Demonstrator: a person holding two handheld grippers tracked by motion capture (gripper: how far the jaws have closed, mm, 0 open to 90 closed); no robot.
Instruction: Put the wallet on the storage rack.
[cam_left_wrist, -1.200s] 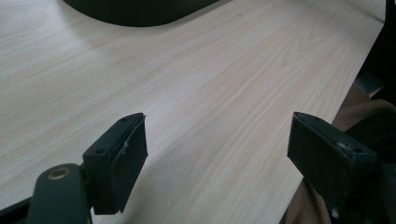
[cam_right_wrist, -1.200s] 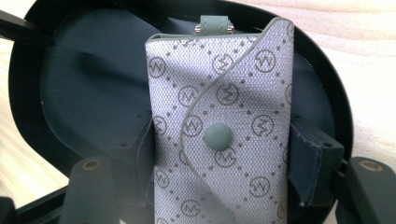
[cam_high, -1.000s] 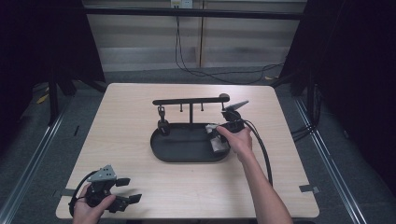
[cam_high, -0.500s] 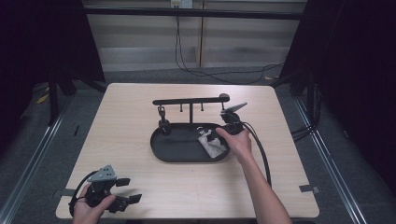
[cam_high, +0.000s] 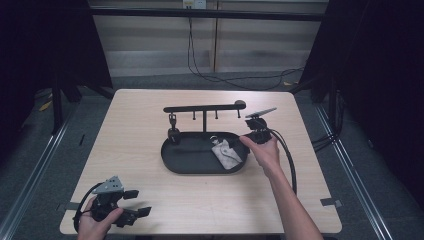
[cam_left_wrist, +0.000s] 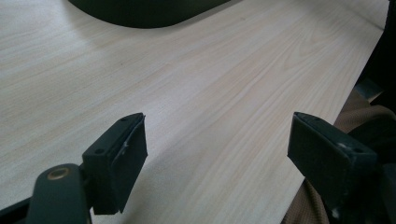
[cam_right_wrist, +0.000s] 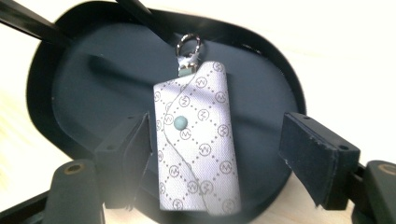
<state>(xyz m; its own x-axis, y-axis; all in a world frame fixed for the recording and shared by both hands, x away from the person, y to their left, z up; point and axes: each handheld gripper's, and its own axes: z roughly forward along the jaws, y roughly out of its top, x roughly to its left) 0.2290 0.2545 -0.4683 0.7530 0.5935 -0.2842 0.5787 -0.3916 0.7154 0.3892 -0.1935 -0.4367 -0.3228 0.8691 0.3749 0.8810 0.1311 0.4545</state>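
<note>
Two grippers are in my hands at the wooden table (cam_high: 150, 125), with the black oval tray (cam_high: 185, 165) near its middle as my landmark. My right gripper (cam_high: 246, 140) hangs over the tray's right end, and its jaws have just been opening: in the right gripper view they stand apart on either side of a pale patterned key pouch (cam_right_wrist: 196, 140), their pads off it. That pouch (cam_high: 226, 152) lies flat inside the tray, toward its right end, flap side up with a small round snap (cam_right_wrist: 180, 122) showing and a metal ring (cam_right_wrist: 187, 43) at its far tip. In that view the left pad sits just beside the pouch's edge, while the right pad is well clear of it, over the tray floor. Behind the tray rises a black rack (cam_high: 205, 107) with a level bar and small hooks, and one dark item (cam_high: 173, 134) hangs from it at the tray's left end. My left gripper (cam_high: 137, 205) rests well apart from the tray, near the table's front left corner, its jaws spread wide with nothing but bare wood between them. In the left gripper view the tray's dark rim (cam_left_wrist: 144, 11) shows far off at the top.
</note>
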